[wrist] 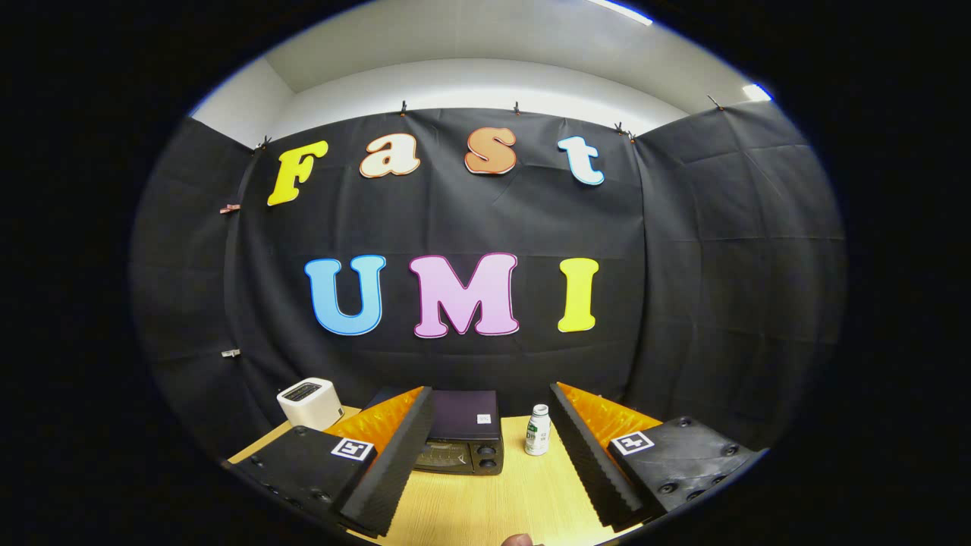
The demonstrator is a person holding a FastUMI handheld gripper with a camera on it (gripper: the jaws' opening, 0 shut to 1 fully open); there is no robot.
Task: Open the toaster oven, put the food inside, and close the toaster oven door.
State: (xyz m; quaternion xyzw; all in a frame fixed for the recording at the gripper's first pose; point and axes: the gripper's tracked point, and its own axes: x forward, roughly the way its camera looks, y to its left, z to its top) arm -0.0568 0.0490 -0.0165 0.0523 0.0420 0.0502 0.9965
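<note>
Gripper [491, 425] hangs above the wooden table [485, 500], fingers spread wide, holding nothing. Between them and beyond sits the toaster oven [464, 444], door shut, a small white sticker on top, its print too small to read. Right of it a small white bottle [537, 431], label unreadable. Far left, a white toaster [309, 403].

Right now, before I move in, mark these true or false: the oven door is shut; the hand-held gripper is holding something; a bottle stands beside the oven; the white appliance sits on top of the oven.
1. The toaster oven door is shut: true.
2. The hand-held gripper holds something: false, its fingers are apart and empty.
3. A small bottle stands beside the oven: true.
4. The white appliance sits on the oven: false, it stands on the table beside it.
</note>
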